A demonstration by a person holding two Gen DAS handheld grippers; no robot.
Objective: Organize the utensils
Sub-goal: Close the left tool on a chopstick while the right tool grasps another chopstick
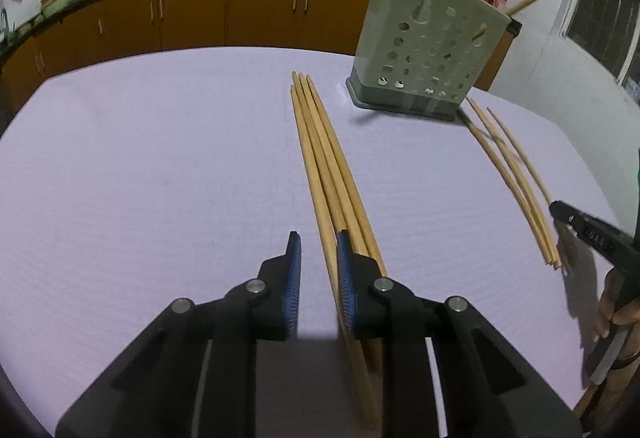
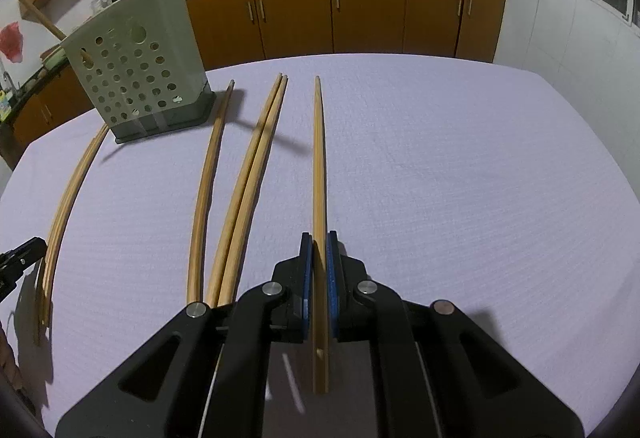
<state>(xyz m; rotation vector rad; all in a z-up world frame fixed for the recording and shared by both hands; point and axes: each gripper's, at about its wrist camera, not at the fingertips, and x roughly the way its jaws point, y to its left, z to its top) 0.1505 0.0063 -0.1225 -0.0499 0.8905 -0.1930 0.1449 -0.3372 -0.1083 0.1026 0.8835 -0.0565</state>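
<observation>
My right tool (image 2: 319, 254) clamped one chopstick (image 2: 319, 158) near its end for lifting toward the holder (image 2: 136, 66); left tool (image 1: 318, 258), narrow, straddled one chopstick of the left bundle (image 1: 320, 142).

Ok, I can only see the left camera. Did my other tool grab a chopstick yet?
Observer: Yes, the right tool is shut on one chopstick.
Operator: Is it lying all by itself?
Observer: Yes, it lies apart from the rest. A pair lies next to it on the holder's side.
Operator: Anything else over there?
Observer: A single chopstick lies between that pair and the holder.
</observation>
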